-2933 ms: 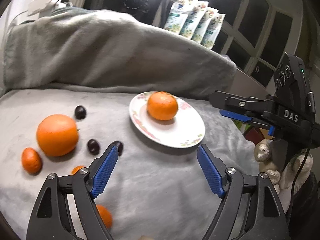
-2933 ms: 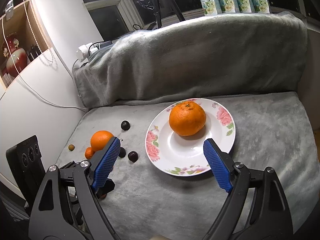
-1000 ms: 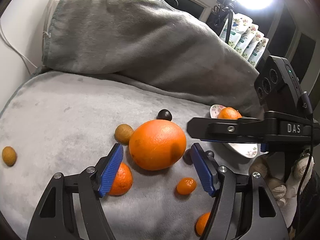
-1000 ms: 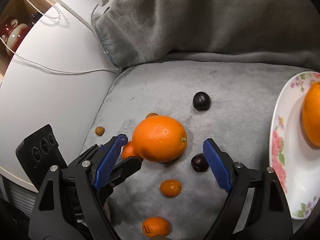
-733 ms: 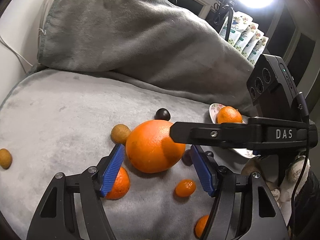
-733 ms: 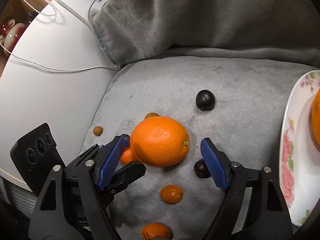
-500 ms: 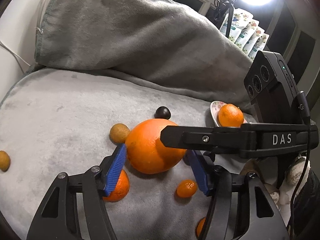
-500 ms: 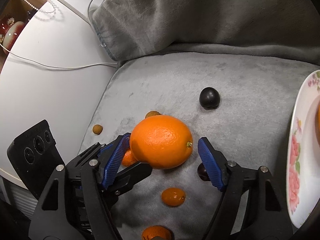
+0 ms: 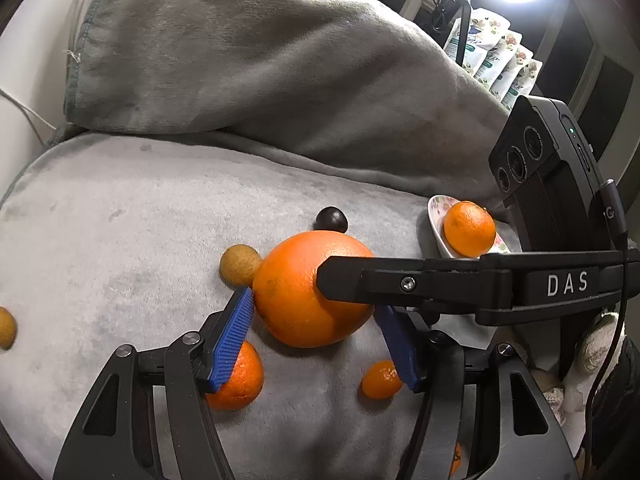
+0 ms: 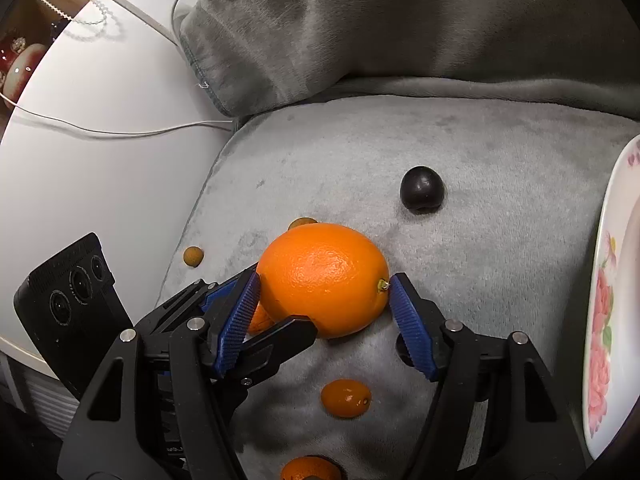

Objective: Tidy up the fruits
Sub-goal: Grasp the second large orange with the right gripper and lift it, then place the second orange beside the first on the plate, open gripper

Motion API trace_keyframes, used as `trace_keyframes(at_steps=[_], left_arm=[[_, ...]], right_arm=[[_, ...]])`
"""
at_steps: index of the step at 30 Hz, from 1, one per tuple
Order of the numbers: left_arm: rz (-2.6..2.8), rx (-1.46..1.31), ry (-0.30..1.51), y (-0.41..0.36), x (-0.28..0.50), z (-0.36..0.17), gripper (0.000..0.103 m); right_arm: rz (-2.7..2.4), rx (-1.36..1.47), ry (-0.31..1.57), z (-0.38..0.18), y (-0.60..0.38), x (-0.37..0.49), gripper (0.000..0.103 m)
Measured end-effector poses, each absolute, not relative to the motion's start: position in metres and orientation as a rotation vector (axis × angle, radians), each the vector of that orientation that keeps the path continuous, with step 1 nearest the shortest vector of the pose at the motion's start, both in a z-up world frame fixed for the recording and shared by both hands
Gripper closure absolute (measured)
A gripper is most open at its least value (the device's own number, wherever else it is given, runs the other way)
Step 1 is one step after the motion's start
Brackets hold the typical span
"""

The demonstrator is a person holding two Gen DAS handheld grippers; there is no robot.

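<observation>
Because both sets of tongs converge on the same large orange [image 10: 324,278], the main risk here is a clash. The orange sits on the grey blanket [image 10: 500,168], left of the floral plate [image 10: 608,308]. The right tongs [image 10: 324,312] bracket it, with the blue pads at its two sides; they look to be touching or nearly so, so I judge them closing on it rather than gripping firmly. The left tongs [image 9: 316,340] are also spread around the fruit, one pad at its left flank, the other hidden behind the right tongs' arm, so whether they grip I cannot tell.

Two tools squeezing from crossed directions could pop the round, smooth fruit out sideways. If it rolls, it may knock the brownish round fruit [image 9: 240,265] touching it, the dark plum [image 9: 330,219] just behind, or the small kumquat [image 10: 346,398] in front. The soft blanket gives under pressure, so a low pad could snag the pile. A second orange [image 9: 469,229] already on the plate leaves less landing room.

The only legible writing is "DAS" on the right tongs' arm; the pouches [image 9: 496,68] by the window carry print too small to read.
</observation>
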State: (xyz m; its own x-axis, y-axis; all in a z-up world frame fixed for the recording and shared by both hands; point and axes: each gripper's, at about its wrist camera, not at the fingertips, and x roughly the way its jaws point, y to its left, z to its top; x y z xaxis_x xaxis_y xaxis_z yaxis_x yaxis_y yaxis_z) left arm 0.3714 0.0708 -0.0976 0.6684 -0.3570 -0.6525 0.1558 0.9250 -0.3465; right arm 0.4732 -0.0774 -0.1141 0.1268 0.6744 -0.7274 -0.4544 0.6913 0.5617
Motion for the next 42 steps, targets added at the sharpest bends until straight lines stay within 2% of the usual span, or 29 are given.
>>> trace_keyframes(at_steps=[17, 29, 42], left_arm=[[-0.293, -0.241, 0.73, 0.061, 0.36, -0.075, 0.042], [-0.36, -0.215, 0.69, 0.014, 0.352, -0.059, 0.042], [-0.452, -0.165, 0.706, -0.047, 0.354, -0.056, 0.042]], right_arm=[[0.841, 0.222, 1.111, -0.089, -0.092, 0.458, 0.034], [0.785, 0.235, 1.049, -0.068, -0.147, 0.435, 0.034], [0.704, 0.285, 1.024, -0.07, -0.219, 0.42, 0.034]])
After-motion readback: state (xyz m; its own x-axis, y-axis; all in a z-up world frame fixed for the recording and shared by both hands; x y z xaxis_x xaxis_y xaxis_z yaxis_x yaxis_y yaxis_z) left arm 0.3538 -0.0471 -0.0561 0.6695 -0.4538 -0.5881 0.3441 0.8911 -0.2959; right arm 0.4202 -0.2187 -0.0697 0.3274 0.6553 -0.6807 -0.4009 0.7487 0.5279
